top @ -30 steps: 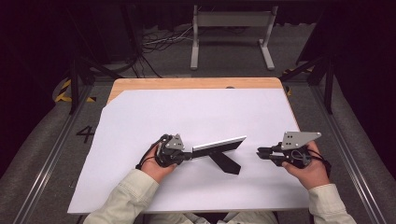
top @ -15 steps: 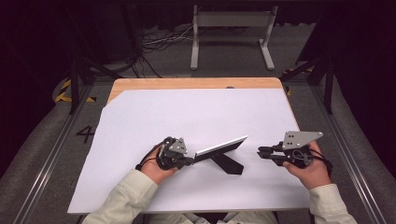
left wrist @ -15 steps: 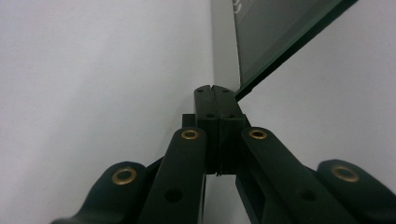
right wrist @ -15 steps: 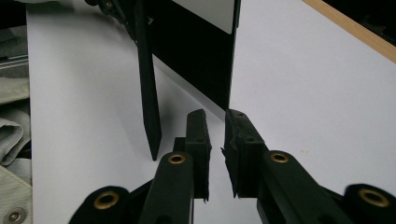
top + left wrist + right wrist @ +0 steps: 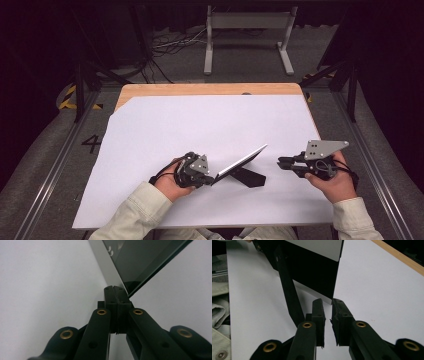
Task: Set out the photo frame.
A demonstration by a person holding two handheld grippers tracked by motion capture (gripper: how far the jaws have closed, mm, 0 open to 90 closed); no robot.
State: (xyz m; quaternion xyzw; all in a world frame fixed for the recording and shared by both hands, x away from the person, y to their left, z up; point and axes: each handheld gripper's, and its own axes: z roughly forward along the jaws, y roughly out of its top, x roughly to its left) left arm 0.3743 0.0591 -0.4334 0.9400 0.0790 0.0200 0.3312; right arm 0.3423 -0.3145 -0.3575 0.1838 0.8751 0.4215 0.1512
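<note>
High view, thing in hand: a thin flat panel, pale on its upper face, stands tilted near the front middle of the white sheet that covers the table; a black prop leg lies on the sheet under it.
High view, left gripper: at the panel's low left corner, the person's left hand wrapped round its body.
High view, right gripper: well to the right of the panel, apart from it, jaws pointing left toward its raised edge.

Left gripper view, claw: the left gripper has its jaws pressed together on the corner of the panel, pinching it.
Left gripper view, look of the panel: a light metal band along one side, a dark glossy face beside it (some small reflections near the top).

Right gripper view, claw: the right gripper stands slightly spread, nothing between the jaws.
Right gripper view, look of the panel: the panel shows a black back with a pale strip at the top, and the prop leg slants down to the sheet.

Doing the step well: the lift probably goes best with the pinch kept square on the corner and the tilt raised slowly, so the thin panel does not twist.
Second hand: the right gripper would likely do well to take the free edge, not the leg.
</note>
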